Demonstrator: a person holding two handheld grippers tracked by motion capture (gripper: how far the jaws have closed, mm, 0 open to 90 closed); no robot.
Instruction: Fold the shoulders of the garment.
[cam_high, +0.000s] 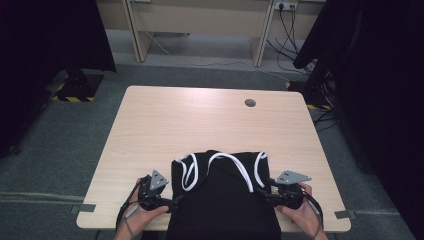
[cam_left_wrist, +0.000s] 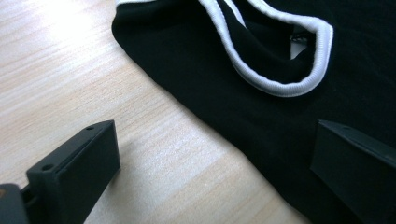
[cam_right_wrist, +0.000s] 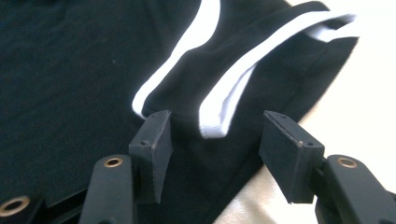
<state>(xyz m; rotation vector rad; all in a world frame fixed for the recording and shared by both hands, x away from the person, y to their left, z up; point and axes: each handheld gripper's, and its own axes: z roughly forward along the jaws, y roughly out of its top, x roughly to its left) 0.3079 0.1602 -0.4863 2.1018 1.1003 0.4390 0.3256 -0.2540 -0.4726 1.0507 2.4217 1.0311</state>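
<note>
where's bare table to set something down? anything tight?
Free: the whole far half of the table, from the black garment out to the cable hole; also strips along both side edges beside the garment. Crowded: the near edge, where the left gripper and right gripper, both open, flank the white-trimmed cloth.

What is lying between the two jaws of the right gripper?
In the right gripper view, the right gripper stands open over the black garment. Black cloth and the end of a white trim lie between its jaws.
</note>
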